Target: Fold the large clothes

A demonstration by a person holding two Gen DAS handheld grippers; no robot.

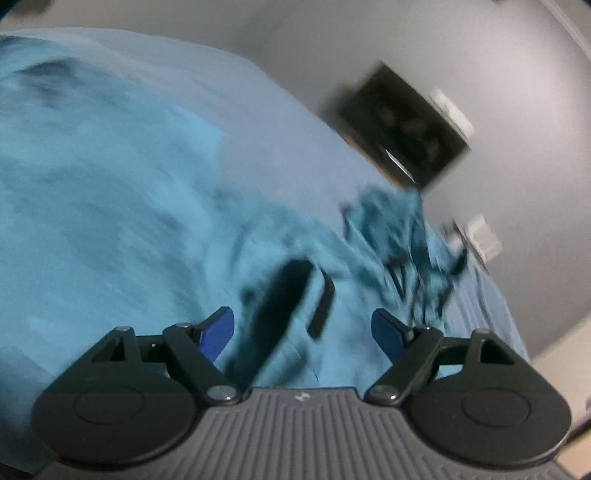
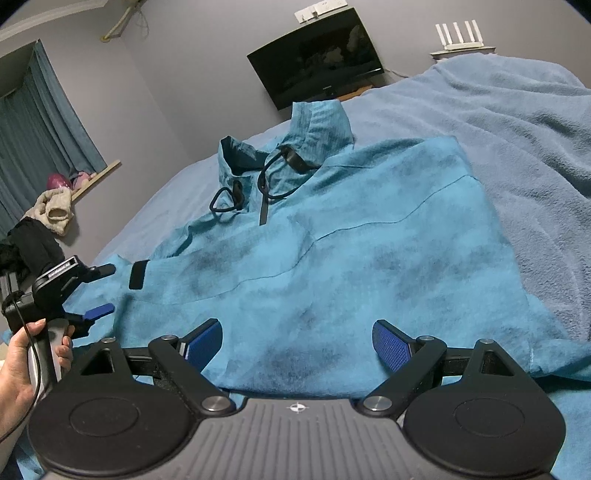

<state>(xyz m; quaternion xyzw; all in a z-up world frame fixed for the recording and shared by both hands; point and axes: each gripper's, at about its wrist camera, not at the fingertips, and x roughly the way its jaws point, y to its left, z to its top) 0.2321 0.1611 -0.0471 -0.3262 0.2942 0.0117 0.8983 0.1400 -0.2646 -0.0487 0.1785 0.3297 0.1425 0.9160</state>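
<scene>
A large teal jacket [image 2: 332, 240] lies spread on the bed, its collar [image 2: 317, 129] and black drawcord [image 2: 273, 177] at the far end. One sleeve is folded in across the body, ending in a black cuff tab [image 2: 138, 274]. My right gripper [image 2: 297, 332] hovers open over the near hem with nothing between its blue pads. My left gripper [image 2: 109, 290], held in a person's hand [image 2: 22, 362], stands open at the jacket's left edge beside the cuff tab. The blurred left wrist view shows the left gripper [image 1: 303, 325] open above the jacket [image 1: 110, 203] and cuff tab [image 1: 321, 310], gripping no cloth.
A pale blue sheet [image 2: 147, 206] covers the bed, and a thick blue blanket [image 2: 535, 147] is heaped at the right. Against the far wall stand a dark TV [image 2: 317, 59] and a white router [image 2: 458, 35]. Blue curtains [image 2: 37, 122] and piled clothes [image 2: 55, 206] are at the left.
</scene>
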